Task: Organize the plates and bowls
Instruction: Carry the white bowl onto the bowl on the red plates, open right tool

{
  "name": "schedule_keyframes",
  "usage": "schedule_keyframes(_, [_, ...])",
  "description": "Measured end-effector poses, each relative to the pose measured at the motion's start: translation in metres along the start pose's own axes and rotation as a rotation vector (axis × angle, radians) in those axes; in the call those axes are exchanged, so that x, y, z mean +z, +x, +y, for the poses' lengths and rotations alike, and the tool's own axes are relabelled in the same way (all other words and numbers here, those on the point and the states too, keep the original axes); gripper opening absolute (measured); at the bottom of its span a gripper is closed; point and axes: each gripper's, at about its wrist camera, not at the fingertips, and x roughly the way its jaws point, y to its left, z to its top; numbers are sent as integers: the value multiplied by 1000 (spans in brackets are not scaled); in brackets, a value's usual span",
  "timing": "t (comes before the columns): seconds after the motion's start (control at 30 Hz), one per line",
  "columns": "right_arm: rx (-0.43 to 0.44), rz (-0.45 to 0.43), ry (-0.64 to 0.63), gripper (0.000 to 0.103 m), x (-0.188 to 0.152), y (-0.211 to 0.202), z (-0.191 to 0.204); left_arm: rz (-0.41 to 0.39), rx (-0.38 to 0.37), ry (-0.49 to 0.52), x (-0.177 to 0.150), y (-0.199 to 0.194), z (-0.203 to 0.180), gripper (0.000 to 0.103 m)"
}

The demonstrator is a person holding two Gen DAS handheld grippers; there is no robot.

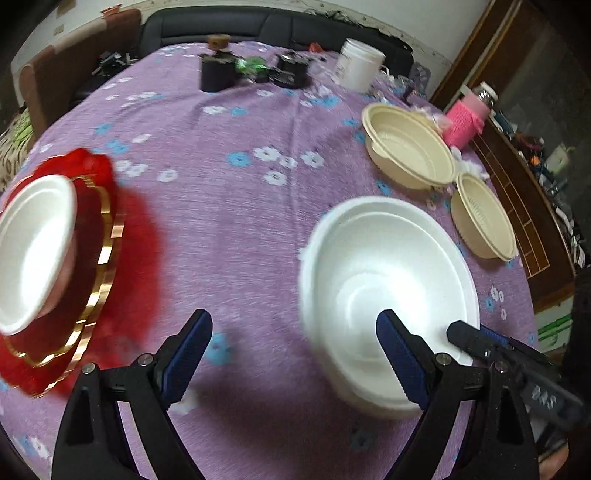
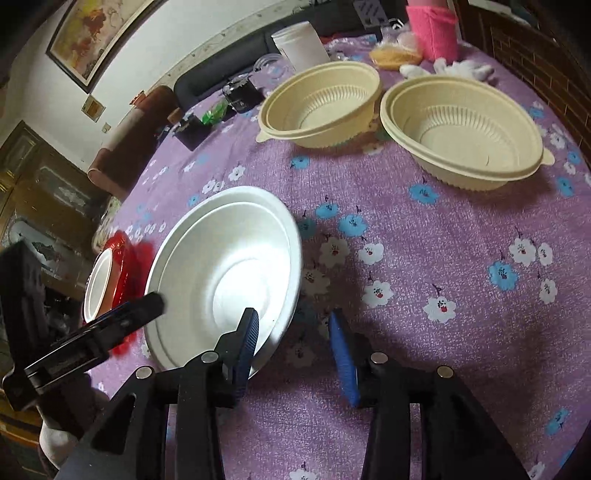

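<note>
Jaws on both grippers are standing apart, gripping nothing. L gripper is spread wide: one blue pad is hanging over bare cloth, the other is overlapping the near inner wall of the white foam bowl, but whether that pad is touching the foam I can't tell. R gripper is parted about halfway w/ only cloth showing between its pads; its left pad is sitting just at the near rim of that same white foam bowl, apart from it as far as the R wrist view shows. No earlier pic to compare, so nothing more on that. The foam bowl is resting upright on the purple floral tablecloth, and a second rim line is showing inside it, so it's looking like two nested, tho not certain. Well to the left, a smaller white bowl is sitting on a red plate w/ gold edge, blurred in the L wrist view; the R wrist view is catching both at its left edge, bowl on plate. Two beige ribbed bowls are lying farther back on the cloth, near each other but apart: one toward the white tub, the other nearer the table's right side. A pink wrapped item is standing beyond them. Dark clutter is sitting at the far end of the table, too blurred to name.
</note>
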Motion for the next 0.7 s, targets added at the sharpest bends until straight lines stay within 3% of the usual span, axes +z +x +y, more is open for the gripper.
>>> schedule_keyframes(0.07, [-9, 3, -7, 42, -1, 3, 1, 21, -10, 2, 0, 10, -5, 82])
schedule_keyframes(0.13, [-4, 5, 0, 31, -2, 8, 1, 47, -51, 21, -2, 15, -11, 50])
schedule_keyframes(0.17, [2, 9, 0, 21, -2, 10, 1, 56, -63, 34, -1, 16, -14, 44])
schedule_keyframes(0.2, [9, 18, 1, 19, -3, 13, 2, 59, -73, 48, -3, 16, -16, 38])
schedule_keyframes(0.37, [17, 0, -33, 15, -4, 11, 16, 18, -82, 62, -9, -6, -12, 37])
schedule_keyframes(0.53, [59, -20, -70, 15, 1, 7, 52, -42, -74, 28, -10, -46, 17, 37])
schedule_keyframes(0.7, [123, -10, -135, 15, 10, 18, 112, -120, 9, -12, -4, -89, 66, 37])
